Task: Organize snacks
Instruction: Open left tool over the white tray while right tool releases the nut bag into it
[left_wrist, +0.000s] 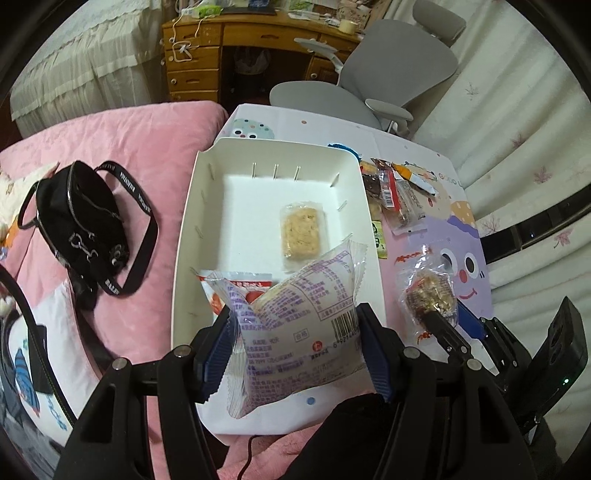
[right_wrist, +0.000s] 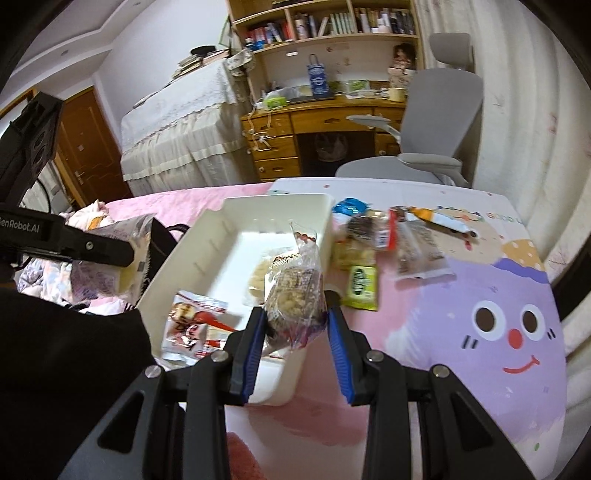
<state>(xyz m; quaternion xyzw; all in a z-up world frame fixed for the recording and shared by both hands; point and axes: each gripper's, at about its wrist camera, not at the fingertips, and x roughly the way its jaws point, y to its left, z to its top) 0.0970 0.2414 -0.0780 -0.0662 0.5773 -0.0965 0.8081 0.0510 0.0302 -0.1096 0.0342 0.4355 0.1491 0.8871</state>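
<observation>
Left wrist view shows the left gripper (left_wrist: 295, 332) with its blue-padded fingers (left_wrist: 214, 354) clamped on a clear plastic snack packet printed with purple text and a barcode (left_wrist: 299, 314), held above the near end of the white rectangular plastic bin (left_wrist: 192, 206). Inside the bin lie a pale oat bar in clear wrap (left_wrist: 301, 230) and a red-and-white wrapped snack (left_wrist: 221, 291). To the right, the right gripper's fingers hold a brown nutty cluster in crinkly clear film (left_wrist: 430, 295) over the cartoon-printed mat (left_wrist: 461, 266). Loose packets (left_wrist: 391, 195) wait beyond the bin's right wall. Right wrist view shows the right gripper (right_wrist: 295, 314) closed on that same nutty cluster (right_wrist: 295, 295), near the bin's right wall (right_wrist: 325, 221); a green sachet (right_wrist: 360, 288) lies just beside the bin. The film looks slippery, so either packet could slide out early, and with both grippers near the same bin they could knock together or nudge the light bin, which sits at the mat's edge beside the pink bed cover (left_wrist: 129, 147). The surface is a soft mat with a purple smiling face (right_wrist: 498, 325). A black strapped bag (left_wrist: 77, 221) rests on the bed; a wooden desk (right_wrist: 314, 122), bookshelf (right_wrist: 325, 22) and grey office chair (right_wrist: 439, 110) stand behind.
</observation>
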